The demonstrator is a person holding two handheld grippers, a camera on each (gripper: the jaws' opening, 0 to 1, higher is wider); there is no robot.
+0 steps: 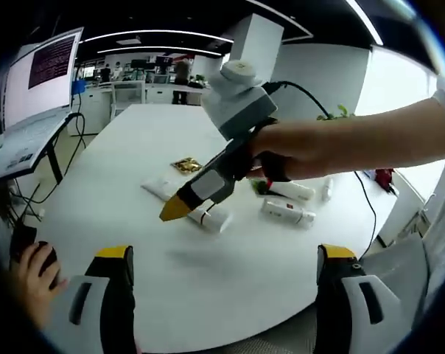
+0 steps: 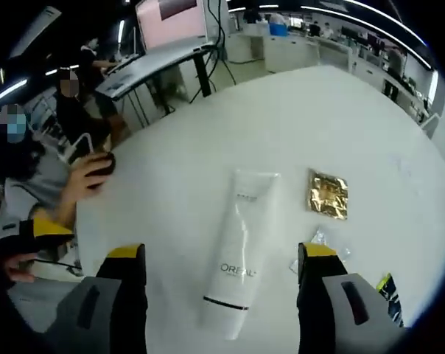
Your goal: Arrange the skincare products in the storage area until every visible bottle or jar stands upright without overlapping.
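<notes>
Risk: tube [image 2: 235, 251] lies flat between my open right tongs [image 2: 216, 269], could slip or topple onto gold sachet [image 2: 328, 195] beside it; left tongs [image 1: 224, 264] open.

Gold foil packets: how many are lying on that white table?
1. The gold foil packet lies flat on the white table, beside the top end of the white tube. In the left gripper view it sits behind the right claw. Others could be hidden.

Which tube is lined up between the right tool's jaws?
The long white L'Oreal tube, lying flat, cap end toward the right tool. The shorter white tubes lie farther along the table.
</notes>
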